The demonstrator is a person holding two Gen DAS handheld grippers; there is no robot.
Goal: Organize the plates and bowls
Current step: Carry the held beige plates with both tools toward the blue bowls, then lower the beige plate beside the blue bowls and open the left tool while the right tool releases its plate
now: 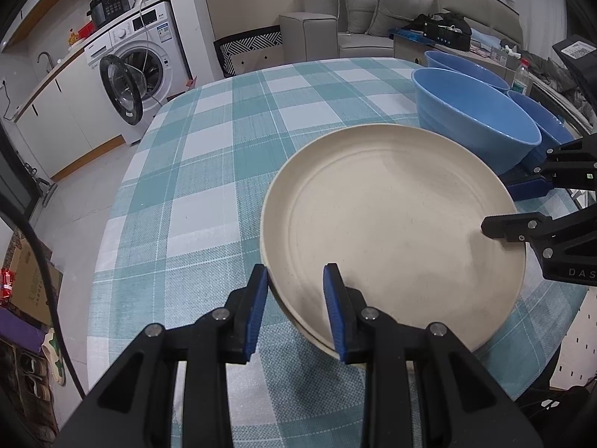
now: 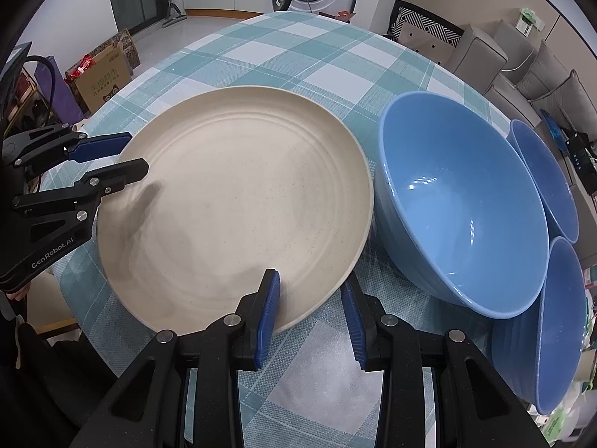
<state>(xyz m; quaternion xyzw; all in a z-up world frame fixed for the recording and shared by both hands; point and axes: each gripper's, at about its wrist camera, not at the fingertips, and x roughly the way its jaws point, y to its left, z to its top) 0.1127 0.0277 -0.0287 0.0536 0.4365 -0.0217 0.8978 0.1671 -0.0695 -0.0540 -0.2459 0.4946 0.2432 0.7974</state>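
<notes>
A stack of cream plates lies on the teal checked tablecloth. Three blue bowls stand beside it: a big one against the plate's edge, and two more behind it. My left gripper is open, its jaws straddling the plate's rim, one inside and one outside. My right gripper is open and straddles the opposite rim the same way.
A washing machine with its door open stands beyond the table's far left edge. A grey sofa is behind the table. A cardboard box sits on the floor. A plastic bottle stands past the bowls.
</notes>
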